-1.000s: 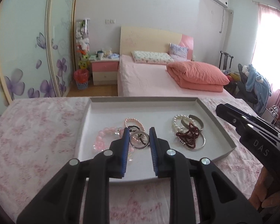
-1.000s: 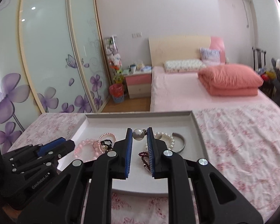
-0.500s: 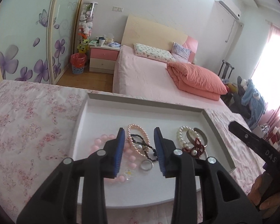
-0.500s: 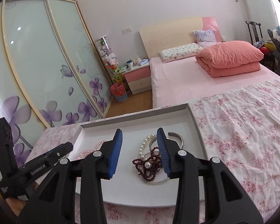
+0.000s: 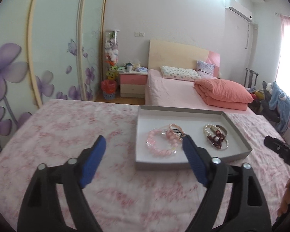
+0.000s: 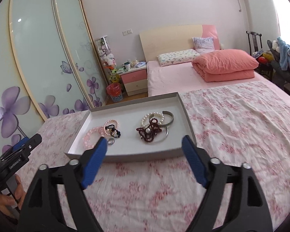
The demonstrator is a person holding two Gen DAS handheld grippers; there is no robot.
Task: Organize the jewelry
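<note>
both grippers, left gripper (image 5: 144, 150) and right gripper (image 6: 145, 149), have just spread their jaws wide and hold nothing. the jewelry sits in two tangled heaps (image 6: 151, 128) inside the shallow grey tray (image 6: 189, 127) on the floral cloth (image 6: 241, 125). a careless pinch may lift several linked strands together.

Your tray (image 6: 185, 114) looks like matt grey card, sitting on wrinkled floral cloth (image 6: 232, 119). You've got glossy pink beads (image 6: 89, 138), pearly white ones (image 6: 152, 115) and a polished metal bangle (image 6: 169, 116); your gripper pads (image 6: 192, 162) are ribbed blue rubber.
</note>
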